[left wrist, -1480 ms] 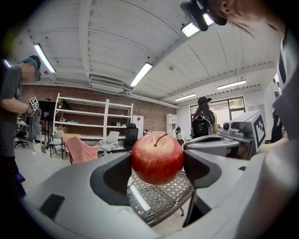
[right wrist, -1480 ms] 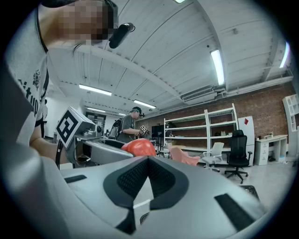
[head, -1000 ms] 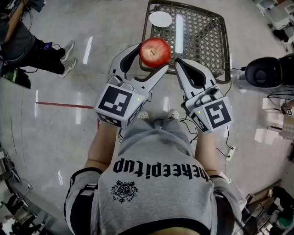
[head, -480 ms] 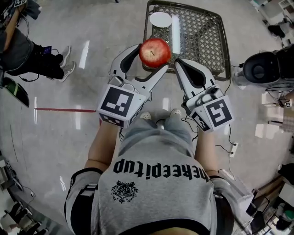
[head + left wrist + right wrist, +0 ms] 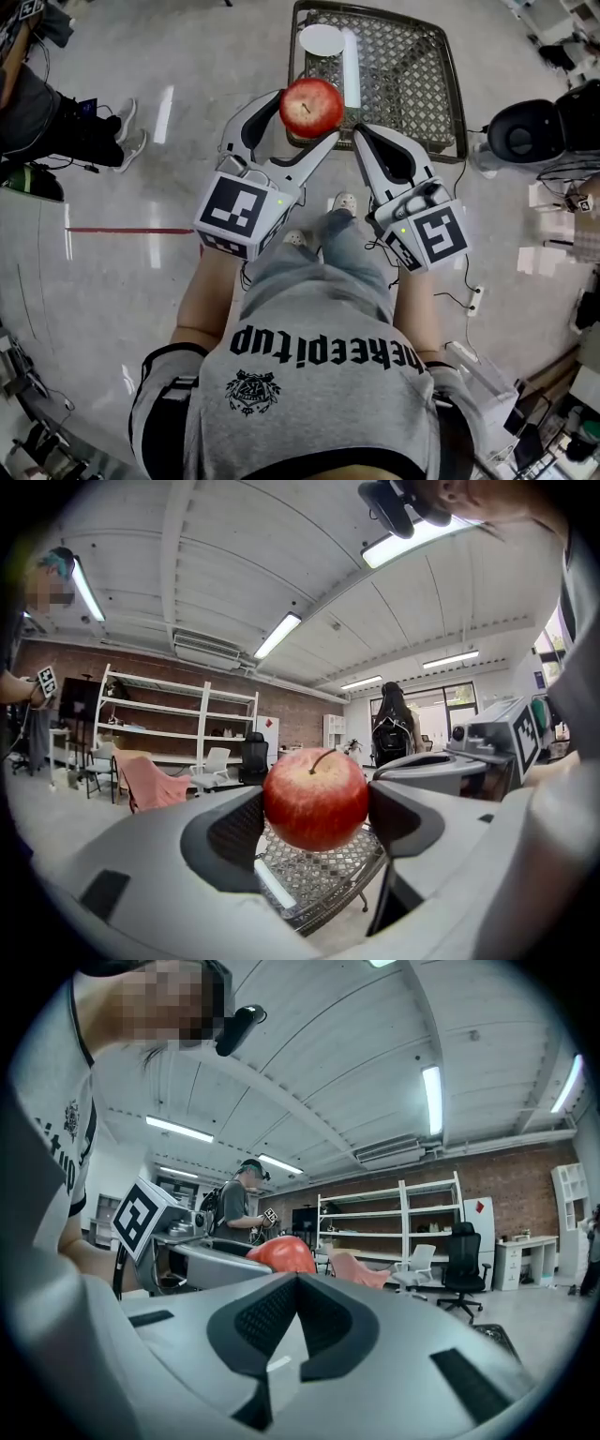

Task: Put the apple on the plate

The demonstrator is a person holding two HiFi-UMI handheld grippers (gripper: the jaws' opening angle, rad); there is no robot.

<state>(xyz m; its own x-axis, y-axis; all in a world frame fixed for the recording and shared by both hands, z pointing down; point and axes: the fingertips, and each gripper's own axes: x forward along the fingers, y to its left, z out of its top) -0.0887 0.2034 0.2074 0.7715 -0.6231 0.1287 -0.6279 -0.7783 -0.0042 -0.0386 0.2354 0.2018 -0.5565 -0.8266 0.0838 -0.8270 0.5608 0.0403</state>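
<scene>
Left gripper (image 5: 302, 120): jaws closed on the apple (image 5: 316, 799), one jaw pad against each side of the fruit, which is red, whole, and held with its stem pointing up. The apple sits at the jaw tips, clear of any surface. Right gripper (image 5: 298, 1286): jaws pressed together with nothing between them; it is held just beside the left gripper, on that gripper's right, tips near one another but apart, and in the right gripper view the apple shows to the left of the closed jaws. Plate (image 5: 321, 38): white, round, bare, lying on the metal mesh table (image 5: 412, 75) ahead of the left gripper, beyond the apple and well apart from it. The near edge of the table lies below and just ahead of both sets of jaw tips; in the left gripper view the mesh top appears directly under the held apple. Surroundings: a red line on the floor (image 5: 122, 230) to the left of the left gripper; a second person (image 5: 56, 122) standing farther off on that side; white shelving (image 5: 178, 724) against a brick wall and a black office chair (image 5: 253, 757) in the far distance ahead of the left gripper
</scene>
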